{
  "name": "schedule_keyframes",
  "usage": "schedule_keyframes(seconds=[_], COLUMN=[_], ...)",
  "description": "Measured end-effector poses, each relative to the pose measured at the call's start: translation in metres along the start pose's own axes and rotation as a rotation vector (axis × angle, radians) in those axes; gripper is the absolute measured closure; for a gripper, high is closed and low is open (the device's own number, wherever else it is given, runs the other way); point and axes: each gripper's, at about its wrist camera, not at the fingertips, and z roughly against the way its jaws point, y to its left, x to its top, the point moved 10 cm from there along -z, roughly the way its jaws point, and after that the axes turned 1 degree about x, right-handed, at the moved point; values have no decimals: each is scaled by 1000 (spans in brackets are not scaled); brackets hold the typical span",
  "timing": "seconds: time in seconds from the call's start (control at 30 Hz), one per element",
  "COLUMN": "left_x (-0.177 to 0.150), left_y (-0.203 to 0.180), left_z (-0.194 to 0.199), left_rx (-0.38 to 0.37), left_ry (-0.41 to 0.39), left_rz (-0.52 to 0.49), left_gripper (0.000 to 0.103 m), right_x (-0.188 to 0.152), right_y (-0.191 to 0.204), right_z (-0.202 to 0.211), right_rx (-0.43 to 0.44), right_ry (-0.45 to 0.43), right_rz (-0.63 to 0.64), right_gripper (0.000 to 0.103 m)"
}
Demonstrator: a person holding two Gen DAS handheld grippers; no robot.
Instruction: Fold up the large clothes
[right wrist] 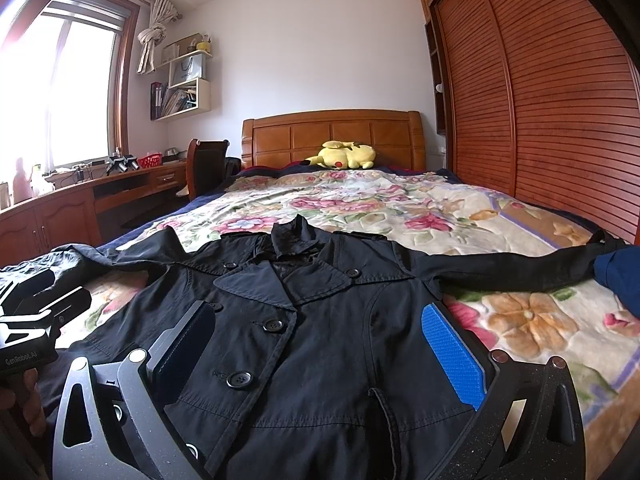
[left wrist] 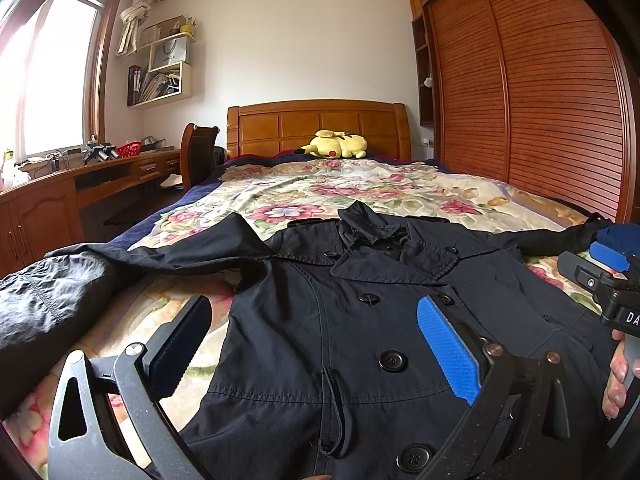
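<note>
Folding had not begun: coat (right wrist: 304, 320) lay flat, buttoned, sleeves outspread across mid-frame; my left gripper (left wrist: 320, 344) and right gripper (right wrist: 320, 348) hovered, jaws spread, holding nothing.

Dark grey left gripper (left wrist: 316, 348), blue ridged pad, silver screws, right gripper (right wrist: 324, 352) alike

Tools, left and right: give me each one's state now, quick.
Left tool: open, holding nothing, above the black coat.
Right tool: open, holding nothing, above the same coat.

Left gripper (left wrist: 320, 344), right gripper (right wrist: 326, 348) agape.
</note>
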Motion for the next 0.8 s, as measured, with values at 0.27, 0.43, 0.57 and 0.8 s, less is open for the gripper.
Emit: schedule_keyframes(seconds=[0.27,0.43,0.57,0.8], left_x=[0,0,0,0], left_y=[1,1,1,1], left_z=[0,0,0,0], left_rx=[0,-1,-1,-2], left_ry=[0,-1,-1,-2], left_rz=[1,2,3,4], left_gripper=[0,0,0,0], right_x=[-1,-1,-1,-1], right_y=[-2,-1,-1,-1], right_z=[-2,-2,-2,-2], right_rx=[1,0,0,0], right_ry=[-1,-2,-3,-3], right_rz=[3,4,3,3], right_gripper=[0,0,0,0])
